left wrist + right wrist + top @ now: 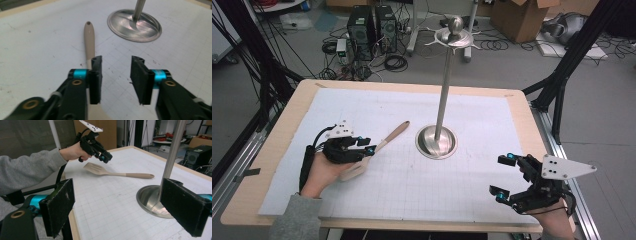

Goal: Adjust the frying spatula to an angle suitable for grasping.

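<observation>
The left claw hovers with jaws apart just above the spatula, probably lining up on its handle. The spatula lies flat on the bench, left of the metal stand. The right claw waits wide, holding nothing.

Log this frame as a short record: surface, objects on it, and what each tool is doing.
surface: wooden table covered by a white gridded mat
objects: beige slotted spatula lying flat; metal stand with round base, upright pole and a hook ring at the top
left tool: open, held above the spatula, not gripping it
right tool: open, at the mat's right front, away from both objects
spatula vs stand: apart, spatula to the stand's left
</observation>
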`<state>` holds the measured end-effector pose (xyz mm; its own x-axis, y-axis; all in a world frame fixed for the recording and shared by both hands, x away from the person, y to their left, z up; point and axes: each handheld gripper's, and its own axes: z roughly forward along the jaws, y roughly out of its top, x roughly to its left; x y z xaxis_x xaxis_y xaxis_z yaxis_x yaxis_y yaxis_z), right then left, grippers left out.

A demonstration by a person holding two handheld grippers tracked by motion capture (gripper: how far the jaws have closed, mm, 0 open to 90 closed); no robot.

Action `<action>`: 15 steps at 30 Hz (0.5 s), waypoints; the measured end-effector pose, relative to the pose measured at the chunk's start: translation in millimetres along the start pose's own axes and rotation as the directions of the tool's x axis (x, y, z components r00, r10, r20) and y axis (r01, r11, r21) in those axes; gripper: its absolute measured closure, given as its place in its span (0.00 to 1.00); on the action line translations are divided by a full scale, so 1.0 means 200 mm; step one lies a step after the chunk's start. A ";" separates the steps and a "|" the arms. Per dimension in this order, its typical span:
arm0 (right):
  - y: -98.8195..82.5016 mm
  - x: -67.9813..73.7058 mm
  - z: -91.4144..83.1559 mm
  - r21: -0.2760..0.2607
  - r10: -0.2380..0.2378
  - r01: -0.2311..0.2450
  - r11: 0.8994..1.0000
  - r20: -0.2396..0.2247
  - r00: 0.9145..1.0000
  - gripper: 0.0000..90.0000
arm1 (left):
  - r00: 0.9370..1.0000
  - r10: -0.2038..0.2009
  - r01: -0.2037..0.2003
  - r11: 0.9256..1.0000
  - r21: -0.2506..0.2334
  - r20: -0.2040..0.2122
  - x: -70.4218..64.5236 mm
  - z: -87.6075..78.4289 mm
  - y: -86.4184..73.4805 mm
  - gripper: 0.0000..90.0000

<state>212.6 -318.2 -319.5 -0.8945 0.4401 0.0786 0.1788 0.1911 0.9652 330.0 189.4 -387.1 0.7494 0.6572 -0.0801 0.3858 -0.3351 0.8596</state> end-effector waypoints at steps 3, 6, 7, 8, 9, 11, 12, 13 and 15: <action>0.00 -0.01 0.00 -0.003 -0.005 0.005 1.000 0.007 1.000 0.13 | 1.000 0.024 -0.024 0.999 -0.021 -0.003 0.00 0.00 0.01 0.46; 0.00 -0.01 0.00 -0.003 0.003 -0.003 1.000 0.012 1.000 0.13 | 1.000 0.018 -0.018 0.999 -0.031 0.006 0.01 0.00 0.00 0.30; 0.00 -0.01 0.00 -0.003 0.004 -0.004 1.000 0.013 1.000 0.13 | 1.000 0.018 -0.018 0.999 -0.031 0.006 0.01 0.00 0.00 0.25; 0.00 0.00 0.00 0.000 0.008 -0.008 1.000 0.012 1.000 0.13 | 1.000 0.007 -0.006 0.999 -0.037 0.010 0.02 0.00 0.00 0.20; 0.00 0.00 0.01 0.002 0.001 -0.001 1.000 0.009 1.000 0.13 | 1.000 -0.019 0.019 0.999 -0.039 0.004 0.02 0.00 0.01 0.14; 0.00 0.01 0.02 0.014 0.001 -0.001 1.000 0.000 1.000 0.13 | 0.999 -0.040 0.041 0.998 -0.055 0.018 0.03 -0.01 0.01 0.09; 0.00 0.01 0.02 0.015 -0.003 0.003 1.000 0.002 1.000 0.13 | 0.998 -0.049 0.051 0.997 -0.063 0.028 0.03 -0.02 0.01 0.09; 0.00 0.01 0.02 0.018 -0.002 0.002 1.000 -0.002 1.000 0.13 | 0.998 -0.054 0.057 0.996 -0.072 0.036 0.03 -0.02 0.01 0.09; 0.00 0.00 0.02 0.013 -0.008 0.009 1.000 -0.002 1.000 0.13 | 0.997 -0.059 0.062 0.996 -0.070 0.041 0.03 -0.03 0.02 0.07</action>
<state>214.0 -314.0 -320.4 -0.8970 0.4363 0.0710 0.1764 0.2060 0.9625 333.0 196.1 -381.9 0.7469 0.6474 -0.1517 0.3927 -0.2453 0.8864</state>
